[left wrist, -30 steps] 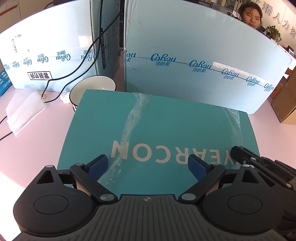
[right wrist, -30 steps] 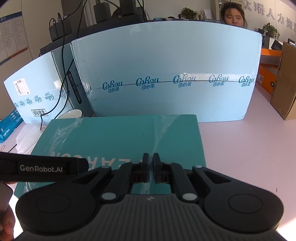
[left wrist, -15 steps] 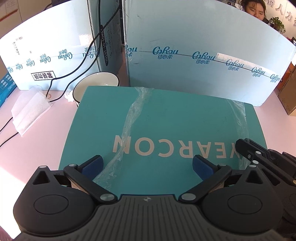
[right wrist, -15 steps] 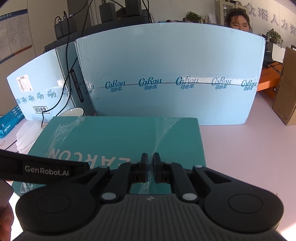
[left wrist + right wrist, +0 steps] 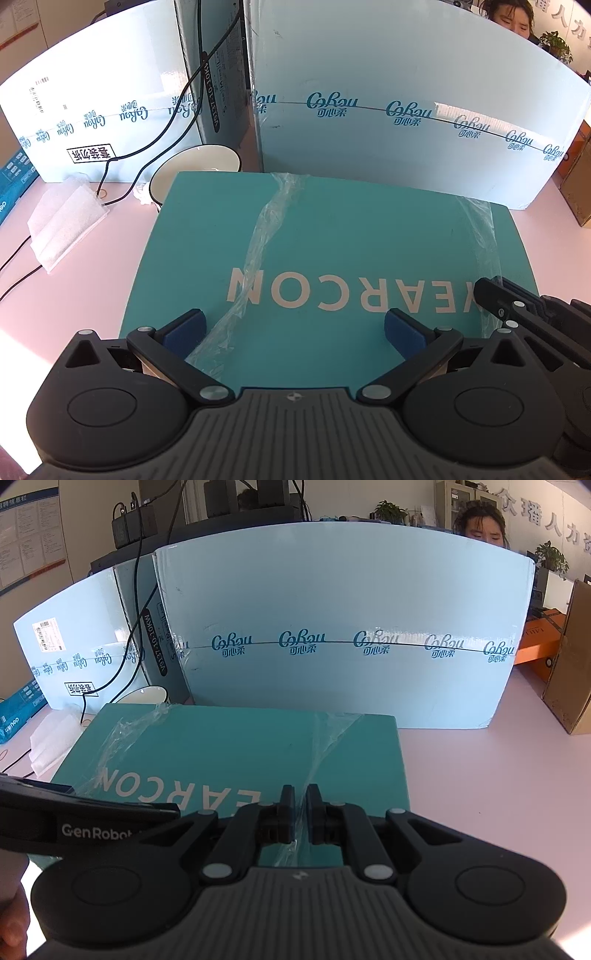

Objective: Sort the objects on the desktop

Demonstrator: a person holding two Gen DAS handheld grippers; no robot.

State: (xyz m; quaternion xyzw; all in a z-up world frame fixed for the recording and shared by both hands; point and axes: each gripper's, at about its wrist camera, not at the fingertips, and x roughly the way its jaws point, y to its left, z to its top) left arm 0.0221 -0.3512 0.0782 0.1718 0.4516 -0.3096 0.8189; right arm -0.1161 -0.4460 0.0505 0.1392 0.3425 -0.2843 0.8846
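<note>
Behind teal box (image 5: 332,236), bowl (image 5: 195,170).

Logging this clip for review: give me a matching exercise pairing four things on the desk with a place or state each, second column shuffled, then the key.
Things
1. left tongs
2. right tongs
3. white bowl
4. teal box

Place or state
A. nearly shut, a strip of clear plastic film between the fingers
B. lying flat on the pink desk, lettering upside down to the cameras
C. wide open over the box's near edge
D. behind the box's far left corner, partly hidden by it

Pairs: 1-C, 2-A, 3-D, 4-B
</note>
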